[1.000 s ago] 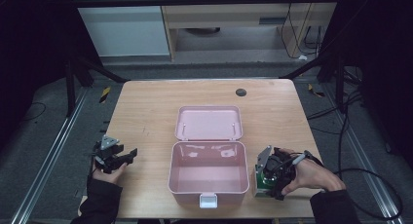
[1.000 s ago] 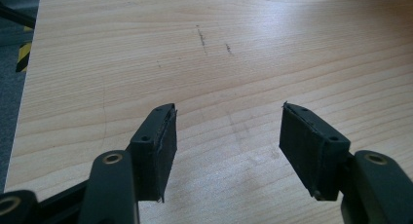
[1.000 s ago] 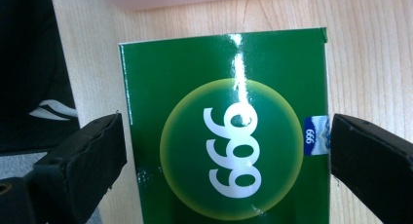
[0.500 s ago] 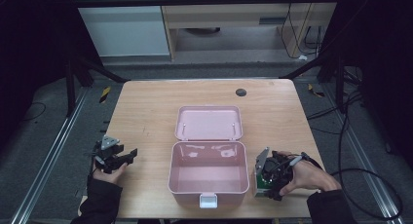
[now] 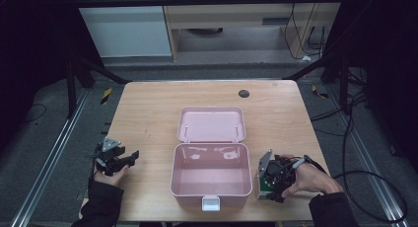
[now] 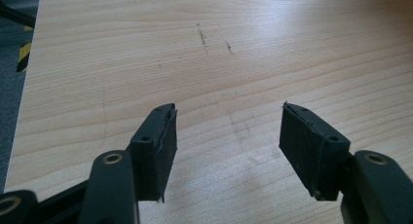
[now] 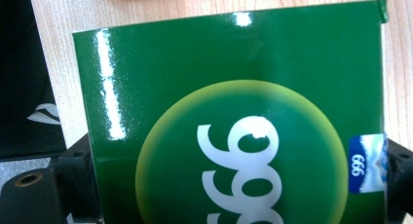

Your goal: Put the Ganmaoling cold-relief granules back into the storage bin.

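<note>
Green box clamped in the right gripper [image 5: 268, 180], beside the open pink case [image 5: 211, 180].

The green box [image 7: 234, 136] reads "999" in white on a yellow-green disc (repeated on a small blue tag), lying at the table's [image 5: 148, 113] 4 o'clock; its long axis is unclear. The left gripper [image 6: 226, 136] at 8 o'clock has jaws apart over bare wood.

right tongs [image 5: 270, 180] with green box [image 5: 265, 186], edged slightly lower toward table's near edge

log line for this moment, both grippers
left gripper: open, over bare table | right gripper: shut on green box | pink case: lid open
</note>
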A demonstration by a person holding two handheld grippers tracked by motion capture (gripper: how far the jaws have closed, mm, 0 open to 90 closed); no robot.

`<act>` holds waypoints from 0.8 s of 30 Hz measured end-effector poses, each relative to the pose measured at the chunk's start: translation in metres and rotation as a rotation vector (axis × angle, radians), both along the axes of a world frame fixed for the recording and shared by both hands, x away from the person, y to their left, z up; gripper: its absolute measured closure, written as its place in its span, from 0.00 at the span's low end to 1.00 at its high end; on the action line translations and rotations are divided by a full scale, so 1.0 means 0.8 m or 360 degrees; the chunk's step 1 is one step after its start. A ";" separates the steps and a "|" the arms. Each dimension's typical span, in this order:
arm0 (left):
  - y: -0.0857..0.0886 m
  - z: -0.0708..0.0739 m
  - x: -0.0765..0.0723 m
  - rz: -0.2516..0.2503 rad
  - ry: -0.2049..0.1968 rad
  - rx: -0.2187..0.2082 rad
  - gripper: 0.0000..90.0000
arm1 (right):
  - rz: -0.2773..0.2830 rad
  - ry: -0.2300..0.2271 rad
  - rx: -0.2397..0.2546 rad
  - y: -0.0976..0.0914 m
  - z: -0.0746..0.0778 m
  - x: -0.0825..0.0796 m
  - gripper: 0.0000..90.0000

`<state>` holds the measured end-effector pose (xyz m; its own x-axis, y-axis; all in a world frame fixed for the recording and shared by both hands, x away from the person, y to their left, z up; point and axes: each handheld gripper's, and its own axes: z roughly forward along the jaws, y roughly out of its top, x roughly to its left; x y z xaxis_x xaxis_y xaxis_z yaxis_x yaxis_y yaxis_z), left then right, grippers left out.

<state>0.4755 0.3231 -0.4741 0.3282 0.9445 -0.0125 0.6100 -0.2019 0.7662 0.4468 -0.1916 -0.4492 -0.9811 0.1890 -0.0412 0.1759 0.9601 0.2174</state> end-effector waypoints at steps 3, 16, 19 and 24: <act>0.000 0.000 0.000 0.0000 -0.0001 0.0002 0.42 | 0.0003 0.0004 0.0004 -0.001 0.001 0.001 0.13; 0.000 0.000 0.000 0.0003 -0.0002 -0.0001 0.42 | -0.0027 0.0014 0.0015 -0.007 0.006 0.004 0.17; 0.000 0.000 0.000 0.0003 -0.0002 -0.0001 0.42 | -0.0028 0.0022 0.0032 -0.008 0.011 0.003 0.18; 0.000 0.000 0.000 0.0000 0.0000 0.0000 0.42 | -0.0044 0.0000 0.0070 -0.013 0.025 0.001 0.18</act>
<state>0.4755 0.3231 -0.4740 0.3281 0.9445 -0.0126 0.6101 -0.2018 0.7662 0.4472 -0.2016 -0.4292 -0.9755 0.2177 -0.0322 0.2022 0.9444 0.2591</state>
